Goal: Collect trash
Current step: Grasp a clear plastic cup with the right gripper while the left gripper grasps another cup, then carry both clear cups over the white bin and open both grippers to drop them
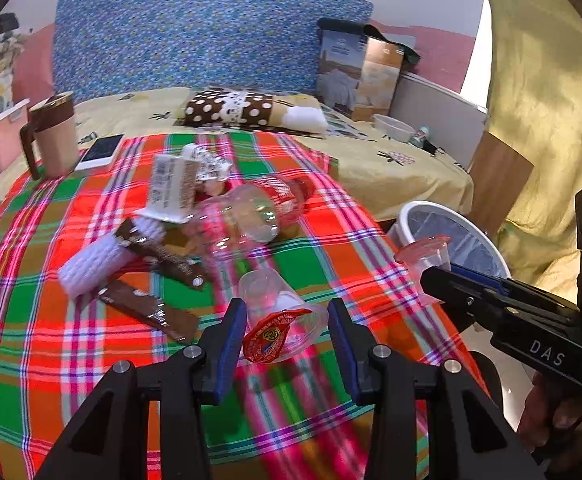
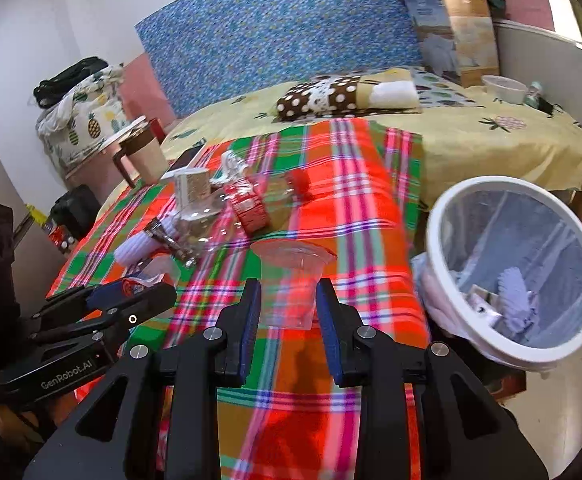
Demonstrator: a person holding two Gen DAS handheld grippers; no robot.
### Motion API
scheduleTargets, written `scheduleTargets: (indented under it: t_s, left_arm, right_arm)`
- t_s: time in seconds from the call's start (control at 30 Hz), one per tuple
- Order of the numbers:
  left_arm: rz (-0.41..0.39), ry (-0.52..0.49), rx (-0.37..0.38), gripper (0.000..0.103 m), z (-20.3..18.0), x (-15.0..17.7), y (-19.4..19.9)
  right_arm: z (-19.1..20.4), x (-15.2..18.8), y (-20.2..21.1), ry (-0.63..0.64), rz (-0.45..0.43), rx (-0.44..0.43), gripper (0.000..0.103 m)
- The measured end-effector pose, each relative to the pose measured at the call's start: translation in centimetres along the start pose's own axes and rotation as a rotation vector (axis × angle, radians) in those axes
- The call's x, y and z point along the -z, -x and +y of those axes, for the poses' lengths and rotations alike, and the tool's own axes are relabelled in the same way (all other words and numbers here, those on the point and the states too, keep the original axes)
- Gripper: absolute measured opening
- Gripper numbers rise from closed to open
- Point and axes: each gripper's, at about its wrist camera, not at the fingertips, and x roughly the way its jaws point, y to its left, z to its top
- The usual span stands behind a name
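Note:
Trash lies on a plaid cloth (image 1: 331, 240) on a bed. My left gripper (image 1: 287, 330) is open around a clear cup with a peeled red foil lid (image 1: 279, 320) lying on its side. My right gripper (image 2: 287, 308) is shut on an upright clear plastic cup (image 2: 289, 280), held above the cloth; it also shows in the left wrist view (image 1: 427, 258). A white-rimmed trash bin (image 2: 515, 268) with several pieces of trash inside stands to the right of the bed. A clear bottle with a red label (image 1: 259, 208), brown wrappers (image 1: 151, 308), white foam netting (image 1: 95, 264) and a white packet (image 1: 171, 188) lie further back.
A brown and cream mug (image 1: 51, 136) and a phone (image 1: 101, 150) sit at the cloth's far left. A polka-dot pillow (image 1: 235, 110), a box (image 1: 359, 76) and a white bowl (image 1: 393, 126) lie near the blue headboard. A yellow curtain (image 1: 547, 100) hangs at right.

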Motion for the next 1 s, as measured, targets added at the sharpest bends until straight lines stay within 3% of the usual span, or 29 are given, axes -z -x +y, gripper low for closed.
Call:
scheduleTargets:
  t_s: [0.5, 1.0]
  left_arm:
    - [0.014, -0.098, 0.081, 0.042, -5.9, -1.6, -2.1]
    - [0.051, -0.216, 0.210, 0.042, -13.0, -3.2, -6.2]
  right_arm:
    - [-5.1, 0.4, 3.0, -0.075, -0.067, 0.089, 0.031]
    - [-11.4, 1.3, 4.9, -0.191, -0.080, 0.209, 0.031]
